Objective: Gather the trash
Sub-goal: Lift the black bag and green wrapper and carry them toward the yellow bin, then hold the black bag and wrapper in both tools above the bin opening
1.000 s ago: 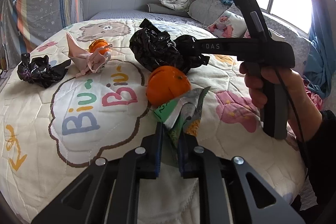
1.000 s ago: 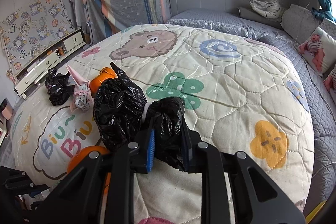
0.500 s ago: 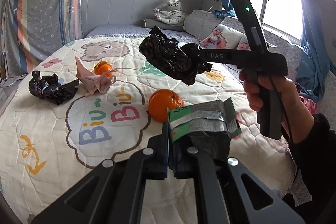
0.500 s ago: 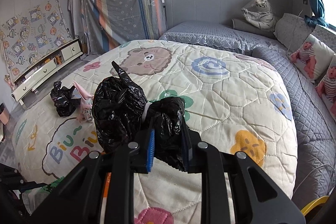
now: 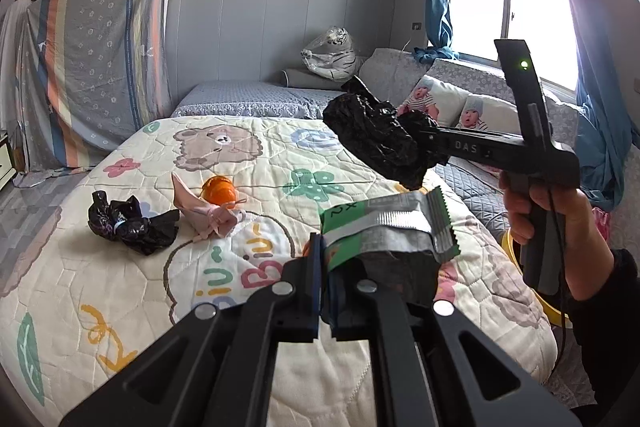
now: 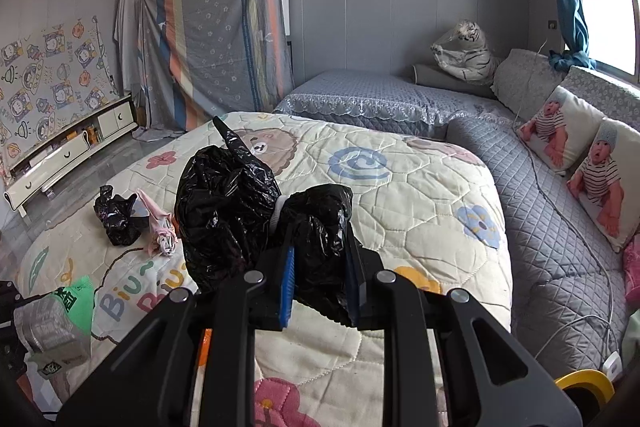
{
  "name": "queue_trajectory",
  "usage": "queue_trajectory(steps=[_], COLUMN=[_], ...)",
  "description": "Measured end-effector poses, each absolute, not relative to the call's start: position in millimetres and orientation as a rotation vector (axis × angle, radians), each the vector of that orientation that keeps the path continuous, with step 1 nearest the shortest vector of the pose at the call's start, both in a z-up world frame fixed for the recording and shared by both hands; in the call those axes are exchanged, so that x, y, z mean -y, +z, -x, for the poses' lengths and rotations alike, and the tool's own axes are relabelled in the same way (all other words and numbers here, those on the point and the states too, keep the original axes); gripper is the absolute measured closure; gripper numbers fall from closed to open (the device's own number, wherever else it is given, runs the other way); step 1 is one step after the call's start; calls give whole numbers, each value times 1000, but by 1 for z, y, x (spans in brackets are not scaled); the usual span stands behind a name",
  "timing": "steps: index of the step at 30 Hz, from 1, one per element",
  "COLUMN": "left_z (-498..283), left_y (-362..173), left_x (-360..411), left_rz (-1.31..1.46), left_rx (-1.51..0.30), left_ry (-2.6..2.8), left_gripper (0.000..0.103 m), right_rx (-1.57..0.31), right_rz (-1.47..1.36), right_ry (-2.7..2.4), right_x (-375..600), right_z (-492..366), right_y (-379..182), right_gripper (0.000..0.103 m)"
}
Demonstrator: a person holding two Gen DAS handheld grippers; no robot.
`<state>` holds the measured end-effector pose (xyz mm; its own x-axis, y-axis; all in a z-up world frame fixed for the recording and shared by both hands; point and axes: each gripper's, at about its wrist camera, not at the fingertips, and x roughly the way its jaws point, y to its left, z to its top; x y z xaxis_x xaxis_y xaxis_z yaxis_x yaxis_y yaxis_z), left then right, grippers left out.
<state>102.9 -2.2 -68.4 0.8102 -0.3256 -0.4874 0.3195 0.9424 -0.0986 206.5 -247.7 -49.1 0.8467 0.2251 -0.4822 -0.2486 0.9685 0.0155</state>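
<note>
My left gripper (image 5: 325,269) is shut on a green and silver snack wrapper (image 5: 390,227), held up above the bed (image 5: 132,299). My right gripper (image 6: 320,263) is shut on a crumpled black plastic bag (image 6: 228,203), also lifted off the quilt; the same black plastic bag (image 5: 378,139) hangs from the right gripper (image 5: 430,139) in the left wrist view. A second black bag (image 5: 130,227), a pink bag (image 5: 202,215) and an orange (image 5: 218,189) lie on the quilt at the left. The snack wrapper (image 6: 52,323) shows low left in the right wrist view.
A grey quilted sofa (image 6: 560,227) with baby-print cushions (image 6: 576,143) runs along the right. A yellow rim (image 6: 584,383) shows low on the floor at the right. A wrapped tiger toy (image 5: 330,55) sits at the back. A low white cabinet (image 6: 60,155) stands at the left wall.
Both grippers have risen off the quilt, the left lifting the wrapper clear of the near orange, the right carrying the black bag higher. The near orange is now hidden behind the left fingers.
</note>
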Motion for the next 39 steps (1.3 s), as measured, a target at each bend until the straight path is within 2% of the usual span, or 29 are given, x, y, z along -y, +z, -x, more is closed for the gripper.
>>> queue_trajectory(steps=[23,39], left_z=[-111,-109], left_y=[-26,-3], left_x=[90,175], left_rz=[-58,-110], left_rx=[-427,-379], left_ry=[-475,-636], left_gripper=[100,100], right_rx=[-333,-298], right_rz=[15,-19], right_ry=[-55,-295], right_x=[363,433], right_z=[-99,-30], right_y=[2,-9], right_gripper=[83,83])
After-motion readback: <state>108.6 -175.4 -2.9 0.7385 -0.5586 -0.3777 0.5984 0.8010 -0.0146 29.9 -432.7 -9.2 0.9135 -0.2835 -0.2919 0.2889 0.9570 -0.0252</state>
